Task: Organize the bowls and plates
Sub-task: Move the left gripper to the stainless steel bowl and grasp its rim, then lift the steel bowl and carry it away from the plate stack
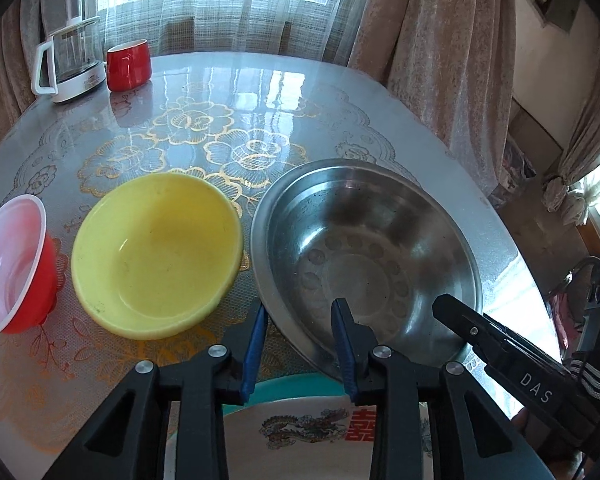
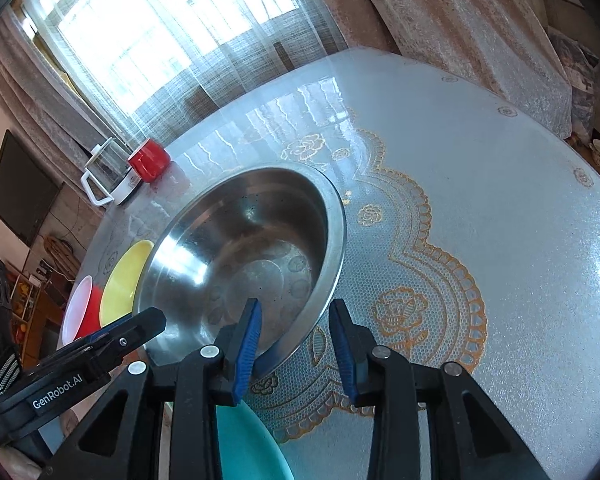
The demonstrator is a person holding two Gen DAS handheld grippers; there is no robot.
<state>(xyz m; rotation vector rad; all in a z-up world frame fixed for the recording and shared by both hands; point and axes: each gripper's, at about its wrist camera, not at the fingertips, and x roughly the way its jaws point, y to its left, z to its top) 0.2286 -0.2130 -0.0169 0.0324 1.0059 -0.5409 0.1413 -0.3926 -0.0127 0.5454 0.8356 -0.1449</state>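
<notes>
Steel basin [image 1: 366,248] sits mouth-up on the table [image 1: 220,80], right of the yellow bowl [image 1: 156,254]; round, no long axis. Left gripper [image 1: 302,320] and right gripper [image 2: 294,320] straddle its near rim, jaws apart

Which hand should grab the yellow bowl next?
Left. The left gripper sits right beside the yellow bowl. The right gripper is at the far side of the steel bowl, which stands between it and the yellow one.
</notes>
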